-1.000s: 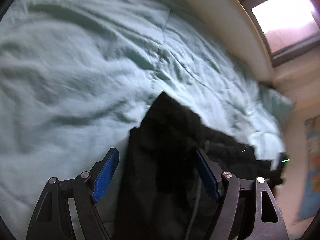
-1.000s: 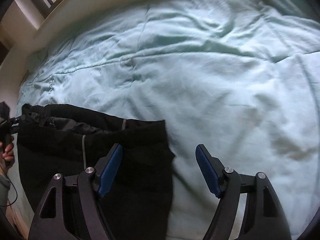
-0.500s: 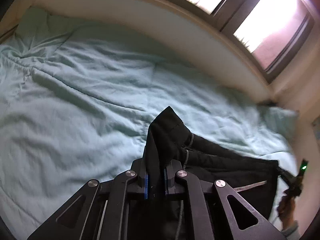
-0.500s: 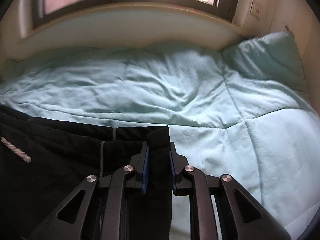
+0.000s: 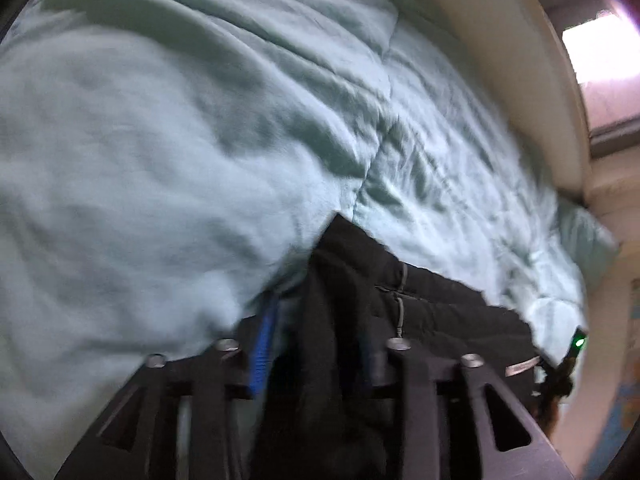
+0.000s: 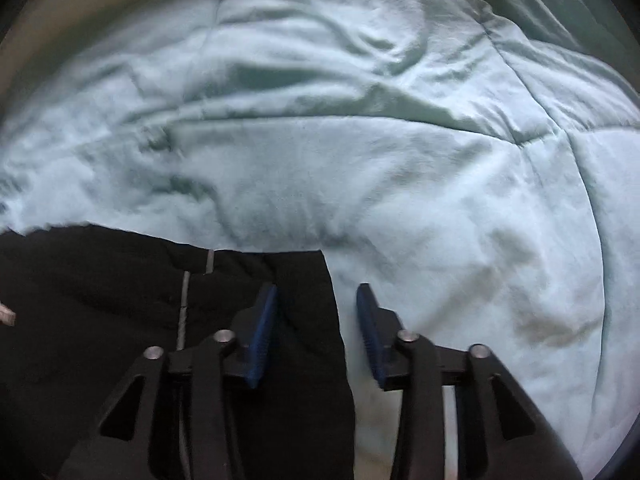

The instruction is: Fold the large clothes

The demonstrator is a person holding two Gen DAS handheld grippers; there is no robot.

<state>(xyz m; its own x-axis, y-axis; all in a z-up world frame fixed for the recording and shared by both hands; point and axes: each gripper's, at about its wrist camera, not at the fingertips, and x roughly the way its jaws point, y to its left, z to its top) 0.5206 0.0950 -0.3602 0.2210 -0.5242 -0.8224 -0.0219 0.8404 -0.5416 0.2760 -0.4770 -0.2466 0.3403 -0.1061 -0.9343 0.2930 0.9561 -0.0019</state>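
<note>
Cloth, dark and limp: a black garment [image 5: 432,312] lies on the pale green quilt [image 5: 180,140] of a bed, near its front edge, and everything here is placed by that garment. At its left corner, the left gripper [image 5: 316,344] has its fingers opening, with a raised fold of the fabric between them; blur hides whether the pads touch it. At its right corner, the right gripper [image 6: 316,320] is opening too, its fingers [image 6: 262,328] parted over the garment's edge, one over the cloth and one over the quilt beyond. The fabric looks soft, fairly thick and light, so it should sag and bunch rather than hold a crease. Corners and seamed edges seem the best places to pinch, both at once.
</note>
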